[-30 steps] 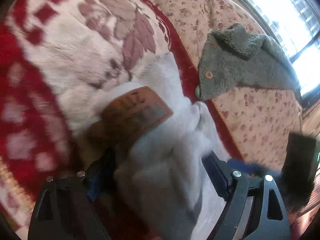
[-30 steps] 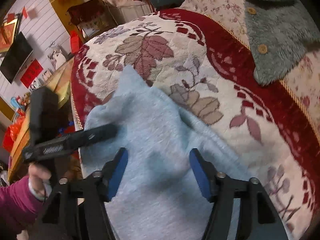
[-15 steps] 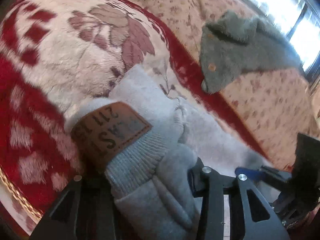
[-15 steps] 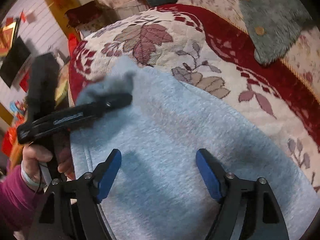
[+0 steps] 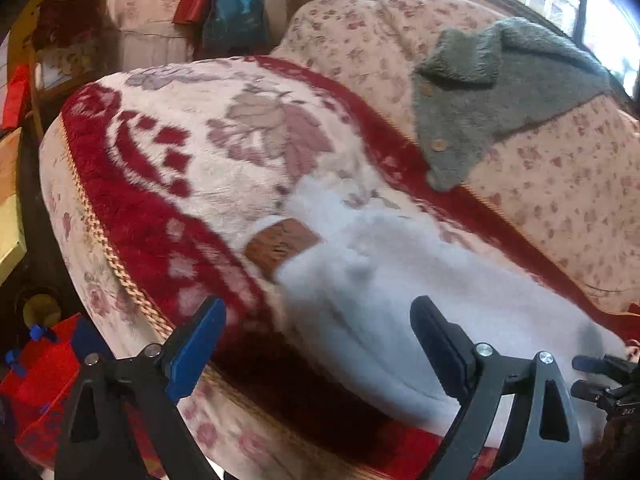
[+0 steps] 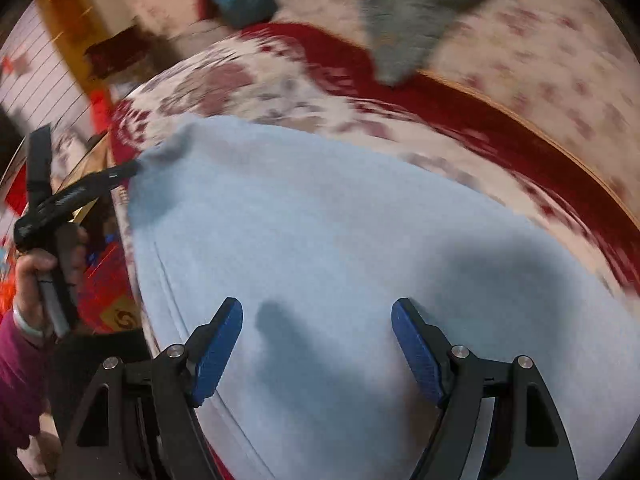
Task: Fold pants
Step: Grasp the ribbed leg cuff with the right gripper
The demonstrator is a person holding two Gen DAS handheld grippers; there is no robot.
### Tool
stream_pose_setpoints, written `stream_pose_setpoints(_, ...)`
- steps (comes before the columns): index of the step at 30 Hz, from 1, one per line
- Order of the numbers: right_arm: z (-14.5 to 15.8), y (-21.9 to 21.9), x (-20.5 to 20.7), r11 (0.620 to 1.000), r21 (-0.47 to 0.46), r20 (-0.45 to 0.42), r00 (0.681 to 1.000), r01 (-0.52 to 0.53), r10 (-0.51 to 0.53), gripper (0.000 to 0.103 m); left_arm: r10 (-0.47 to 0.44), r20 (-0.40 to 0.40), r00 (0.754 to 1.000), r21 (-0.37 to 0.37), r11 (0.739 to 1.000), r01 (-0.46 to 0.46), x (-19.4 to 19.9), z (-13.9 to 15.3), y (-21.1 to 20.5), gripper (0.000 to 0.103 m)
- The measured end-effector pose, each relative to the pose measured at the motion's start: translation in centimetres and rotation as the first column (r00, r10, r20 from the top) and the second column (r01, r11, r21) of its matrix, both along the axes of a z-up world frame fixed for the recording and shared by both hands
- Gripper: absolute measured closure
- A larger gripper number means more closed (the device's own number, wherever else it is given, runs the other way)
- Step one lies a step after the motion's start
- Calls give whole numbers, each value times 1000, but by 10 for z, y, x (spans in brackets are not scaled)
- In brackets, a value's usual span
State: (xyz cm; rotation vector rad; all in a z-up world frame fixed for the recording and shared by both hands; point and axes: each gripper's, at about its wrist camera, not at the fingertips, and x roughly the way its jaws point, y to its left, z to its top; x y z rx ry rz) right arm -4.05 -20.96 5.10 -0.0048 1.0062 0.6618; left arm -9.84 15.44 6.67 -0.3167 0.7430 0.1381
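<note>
Left wrist: left claw [image 5: 316, 344] tilted down, opening, empty above pants [image 5: 400, 280]; right claw [image 6: 316, 344] agape.

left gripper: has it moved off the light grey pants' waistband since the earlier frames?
Yes. The left gripper has let go and backed away from the brown leather patch, which now lies farther up the view on the red floral blanket. Its jaws are opening, nothing clamped.

- A sofa [image 5: 560, 208] in pale floral cloth, its seat under a red-and-cream leaf-patterned blanket [image 5: 200, 152].
- A bright window [image 5: 600, 8] behind the sofa back (daylight blown out).
- A white slatted wall [image 6: 36, 92] with red decorations.
- Red boxes [image 5: 44, 376] lie low beside the sofa.
</note>
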Motion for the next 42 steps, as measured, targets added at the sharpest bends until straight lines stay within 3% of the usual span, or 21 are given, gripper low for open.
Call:
stream_pose_setpoints(4,19,-68,-36,994,22,12,994,111,-111,22,-119,40,992,5,993,119,0,27,-48,10)
stream_pose_setpoints(8,39,-158,-82,954,122,-19,961,275,-275,21,-299,54,953,-11,954,300,4,47,-113,10)
stream_pose_setpoints(11,53,-230,-118,891,151,-33,903,427,-428,18,-433,60,899,-20,900,435,3,55,-167,10)
stream_pose_setpoints(12,56,-251,-129,867,148,-34,879,475,-476,16,-489,61,870,-24,871,491,0,57,-190,10)
stream_pose_setpoints(15,58,-320,-168,773,152,-86,787,616,-611,13,-596,52,801,-20,801,598,-7,59,-245,10)
stream_pose_setpoints(18,43,-369,-194,678,165,-175,697,717,-695,13,-677,30,736,-10,736,677,-17,55,-294,10)
stream_pose_setpoints(19,38,-378,-197,659,175,-201,682,732,-703,13,-705,18,709,-7,709,705,-21,53,-315,10)
stream_pose_setpoints(21,22,-397,-205,621,219,-265,658,753,-704,13,-734,2,680,-5,680,734,-26,49,-344,10)
stream_pose_setpoints(27,-4,-405,-212,591,296,-326,661,750,-676,13,-813,-25,582,-9,582,813,-41,40,-427,10)
stream_pose_setpoints(30,-11,-412,-210,517,442,-392,676,733,-624,13,-837,-38,545,-7,546,838,-47,35,-455,10)
stream_pose_setpoints(32,-16,-414,-208,500,426,-412,654,754,-635,13,-843,-45,536,-11,536,844,-48,32,-467,10)
stream_pose_setpoints(37,-13,-408,-204,521,448,-372,681,727,-630,13,-876,-43,481,-27,482,875,-58,27,-491,10)
stream_pose_setpoints(40,-18,-406,-187,527,434,-384,679,731,-626,13,-895,-39,445,-2,446,895,-67,27,-506,10)
stream_pose_setpoints(41,-18,-404,-183,527,431,-380,678,732,-630,17,-899,-36,437,7,437,900,-71,28,-510,10)
stream_pose_setpoints(42,-16,-402,-179,534,440,-362,687,722,-630,33,-904,-32,427,12,427,904,-74,28,-513,10)
